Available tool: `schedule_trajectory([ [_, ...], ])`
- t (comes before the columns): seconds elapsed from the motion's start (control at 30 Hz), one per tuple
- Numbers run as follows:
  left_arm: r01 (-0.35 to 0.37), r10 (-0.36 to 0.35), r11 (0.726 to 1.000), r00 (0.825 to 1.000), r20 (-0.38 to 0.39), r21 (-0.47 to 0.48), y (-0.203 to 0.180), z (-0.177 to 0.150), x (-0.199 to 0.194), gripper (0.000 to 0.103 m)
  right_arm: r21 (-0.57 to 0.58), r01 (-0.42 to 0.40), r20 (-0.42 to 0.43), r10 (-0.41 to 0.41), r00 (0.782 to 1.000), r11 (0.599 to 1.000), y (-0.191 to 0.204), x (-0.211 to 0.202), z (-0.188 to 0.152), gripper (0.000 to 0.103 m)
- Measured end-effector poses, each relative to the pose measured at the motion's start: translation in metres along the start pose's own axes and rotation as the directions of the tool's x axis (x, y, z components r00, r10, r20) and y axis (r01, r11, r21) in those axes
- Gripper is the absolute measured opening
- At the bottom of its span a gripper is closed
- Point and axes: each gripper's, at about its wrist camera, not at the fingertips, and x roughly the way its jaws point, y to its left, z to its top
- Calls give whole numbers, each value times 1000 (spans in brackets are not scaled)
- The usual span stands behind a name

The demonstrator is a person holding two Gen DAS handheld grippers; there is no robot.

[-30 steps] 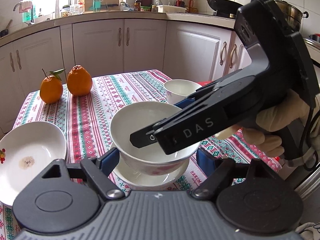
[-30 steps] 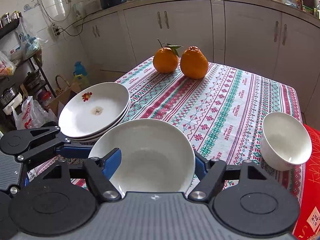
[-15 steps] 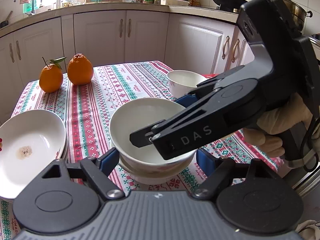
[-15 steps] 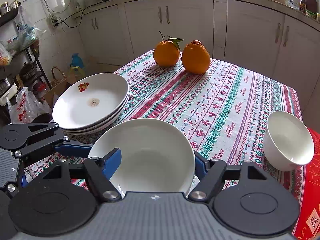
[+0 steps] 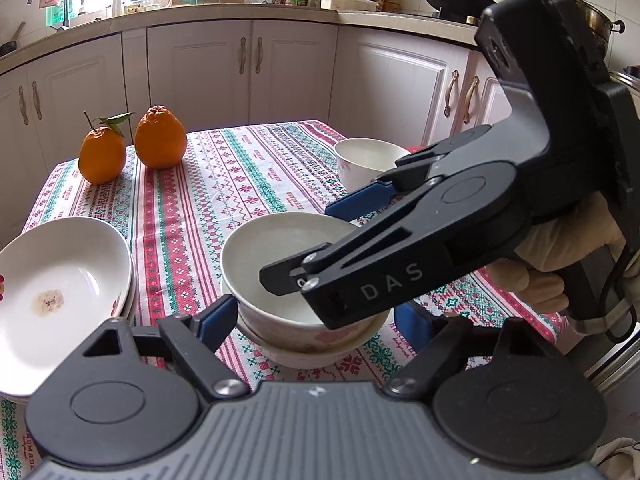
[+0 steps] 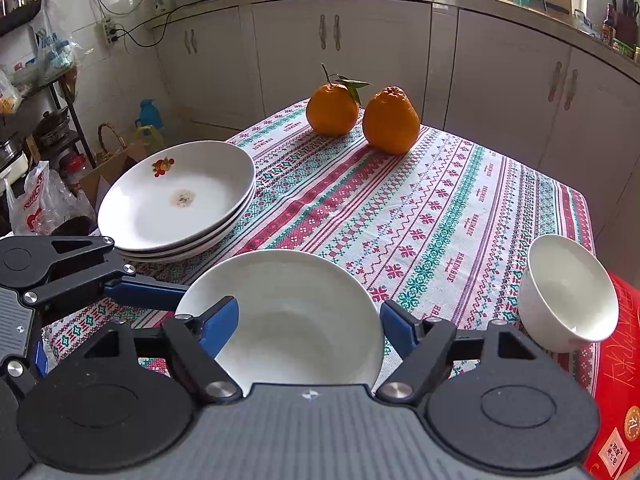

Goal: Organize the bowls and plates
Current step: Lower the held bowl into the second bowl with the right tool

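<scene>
A desk covered by a striped, patterned cloth (image 6: 420, 216) stands in a kitchen. At its near edge a white bowl (image 5: 280, 256) sits nested in another bowl (image 5: 312, 354) beneath it. The left tongs (image 5: 316, 316) straddle this stack low down, blue pads at either side; their jaws are opening, and whether the pads touch it cannot be told. The right tongs (image 6: 308, 320) straddle the top bowl's rim (image 6: 280, 308); their jaws are opening too, with a gap at the right pad and the left pad just beside the rim. A stack of white plates (image 6: 176, 200) lies to the left, the top one stained. A smaller white bowl (image 6: 568, 292) stands far right at the desk's edge. Two oranges (image 6: 360, 118) sit at the far side.
</scene>
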Motion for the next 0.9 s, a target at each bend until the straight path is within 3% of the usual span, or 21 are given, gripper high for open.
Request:
schedule_trajectory([
  [0.07, 6, -6, 1000, 1000, 4, 4, 0, 0, -1, 89, -1, 0, 0, 0, 1000, 1000, 0, 0, 0, 84],
  [0.2, 10, -10, 1000, 1000, 4, 19, -2, -1, -4, 91, -22, -8, 6, 8, 1000, 1000, 7, -3, -2, 100],
  [0.47, 11, -11, 1000, 1000, -9, 13, -1, -7, -7, 91, -86, 88, 5, -88, 996, 992, 22, 1, -11, 103],
  [0.9, 56, -56, 997, 998, -18, 51, -3, -5, -23, 92, 13, 121, 94, -122, 988, 993, 8, -39, -23, 103],
])
